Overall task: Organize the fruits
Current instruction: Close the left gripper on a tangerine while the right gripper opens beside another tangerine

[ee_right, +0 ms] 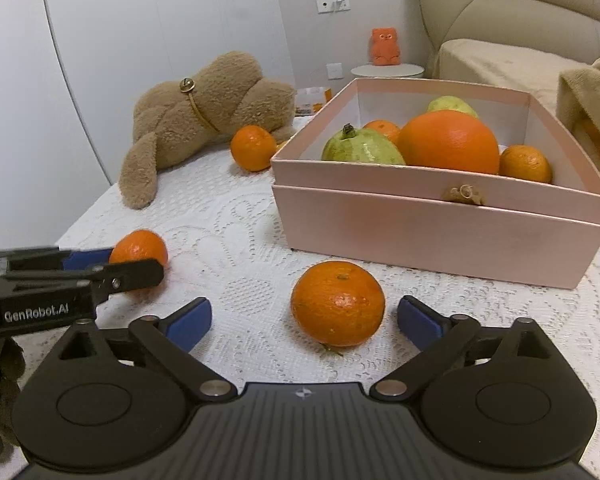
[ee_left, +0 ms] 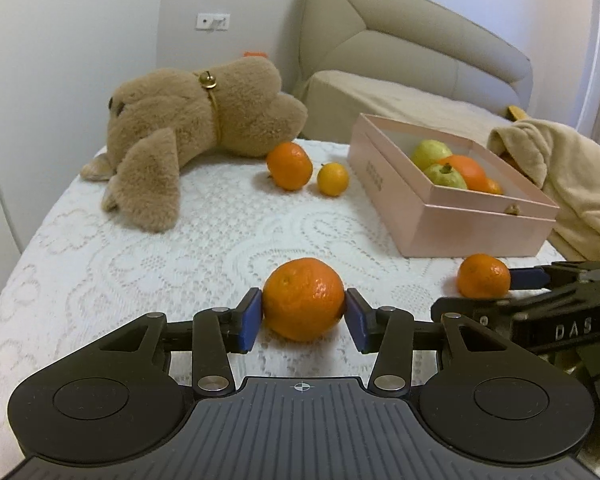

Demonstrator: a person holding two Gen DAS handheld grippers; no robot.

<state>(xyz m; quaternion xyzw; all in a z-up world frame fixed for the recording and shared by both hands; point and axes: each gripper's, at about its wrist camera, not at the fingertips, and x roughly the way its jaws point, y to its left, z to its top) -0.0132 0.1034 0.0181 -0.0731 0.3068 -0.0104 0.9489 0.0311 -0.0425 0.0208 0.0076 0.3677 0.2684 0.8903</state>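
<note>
My left gripper [ee_left: 304, 316] is shut on a tangerine [ee_left: 303, 299] that rests on the lace cloth; it also shows in the right wrist view [ee_right: 138, 249]. My right gripper [ee_right: 305, 322] is open, its blue pads on either side of a second tangerine [ee_right: 337, 303], apart from it. That tangerine also shows in the left wrist view [ee_left: 483, 275]. A pink box [ee_right: 440, 224] holds two green guavas [ee_right: 362, 147], a big orange [ee_right: 452, 142] and small tangerines. Another tangerine [ee_left: 289, 165] and a small yellow citrus [ee_left: 332, 179] lie by the teddy.
A brown teddy bear [ee_left: 188, 128] lies at the back left of the white lace tablecloth [ee_left: 148, 264]. A beige blanket [ee_left: 572, 184] lies right of the box. A beige sofa [ee_left: 400, 60] stands behind. The table edge curves at the left.
</note>
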